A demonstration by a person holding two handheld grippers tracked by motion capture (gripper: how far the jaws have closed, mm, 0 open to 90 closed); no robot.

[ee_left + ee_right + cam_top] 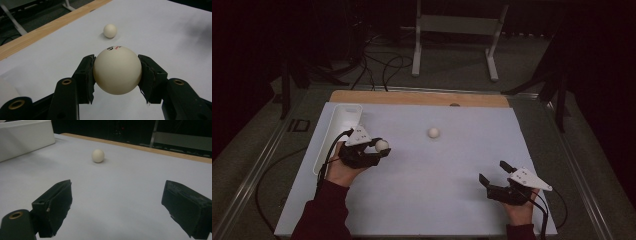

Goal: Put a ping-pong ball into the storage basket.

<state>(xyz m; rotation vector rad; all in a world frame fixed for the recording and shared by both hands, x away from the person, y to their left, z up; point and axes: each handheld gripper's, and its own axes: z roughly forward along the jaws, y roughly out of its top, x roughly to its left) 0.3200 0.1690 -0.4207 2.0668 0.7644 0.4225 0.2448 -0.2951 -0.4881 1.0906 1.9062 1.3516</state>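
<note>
Landmark for all positions: the white tray (338, 131) lying along the left edge of the white table sheet (452, 200).

Left gripper (379, 150): jaws closed on a cream ball (382, 145), one pad on each side at its widest girth. In the left gripper view the held ball (117, 70) sits squarely between the pads, with a small black and red print mark on top. The gripper is just right of the tray's near half and appears slightly above the sheet; I cannot tell from the pictures whether the ball touches the surface.

Second ball (433, 132): loose on the sheet, well right of the tray, about level with the tray's middle. It is visible beyond the held ball (110, 30) and from the right gripper view (98, 155), with a tray wall at the upper left of that view (25, 140).

Right gripper (495, 176): jaws spread wide, nothing between them, far right of the tray and near the sheet's front edge. The loose ball lies ahead of these jaws and a little toward the tray side.

Key relation: the tray's opening lies directly to the left of the left gripper, long axis running away from the person. Judgement: the work in hand is carrying the held ball to the tray. The coming move is probably a short sideways carry over the near wall, then release. A ball has no long axis, so jaw orientation matters little. For the loose ball the two grippers look about equally distant; only the right one is free.
</note>
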